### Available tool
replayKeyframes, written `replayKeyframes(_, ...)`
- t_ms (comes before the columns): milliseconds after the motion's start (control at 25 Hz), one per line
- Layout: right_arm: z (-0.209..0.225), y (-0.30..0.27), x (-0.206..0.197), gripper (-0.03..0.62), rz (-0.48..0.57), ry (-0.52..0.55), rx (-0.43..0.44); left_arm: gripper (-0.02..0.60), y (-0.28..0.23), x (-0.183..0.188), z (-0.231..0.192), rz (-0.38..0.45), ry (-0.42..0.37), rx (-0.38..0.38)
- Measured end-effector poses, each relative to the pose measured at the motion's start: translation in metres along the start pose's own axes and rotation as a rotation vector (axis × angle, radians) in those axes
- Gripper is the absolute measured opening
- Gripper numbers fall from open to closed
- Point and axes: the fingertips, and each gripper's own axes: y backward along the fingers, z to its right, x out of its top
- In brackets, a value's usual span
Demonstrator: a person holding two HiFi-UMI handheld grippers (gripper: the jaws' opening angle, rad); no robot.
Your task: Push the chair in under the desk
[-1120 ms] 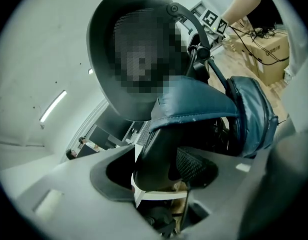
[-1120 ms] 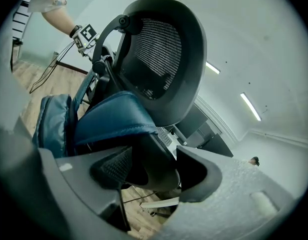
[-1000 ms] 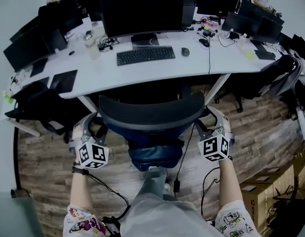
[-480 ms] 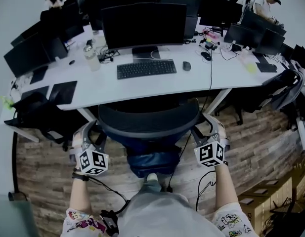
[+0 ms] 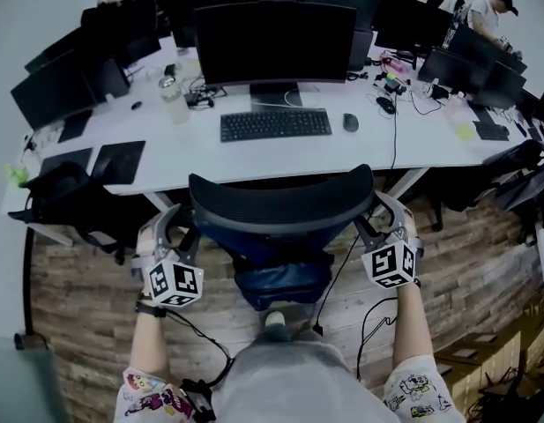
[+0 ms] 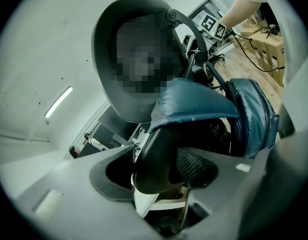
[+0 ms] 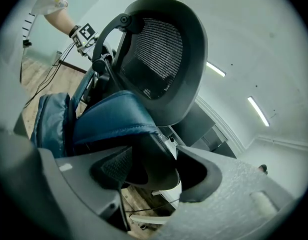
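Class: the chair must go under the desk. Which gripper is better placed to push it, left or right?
Neither alone: the left gripper grips the left armrest, the right gripper the right armrest, level either side of the chair. Push with both.

Blk mesh chair (image 5: 280, 203). Left gripper (image 5: 176, 227) & right gripper (image 5: 382, 218): grey jaws. Their cubes (image 5: 173, 282): white w/ blk square markers. Btwn the grippers, a dark-blue cushion (image 5: 280, 276). Ahead of them, a white desk (image 5: 188, 152). Below them, grey-brown wood-grain floor (image 5: 86, 298).
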Motion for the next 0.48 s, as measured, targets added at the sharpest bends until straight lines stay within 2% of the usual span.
replayKeyframes(480, 0.025, -0.042, -0.001, 0.272, 0.025, 0.013, 0.018, 0.265, -0.029, 0.003, -0.011, -0.021, 0.011, 0.005)
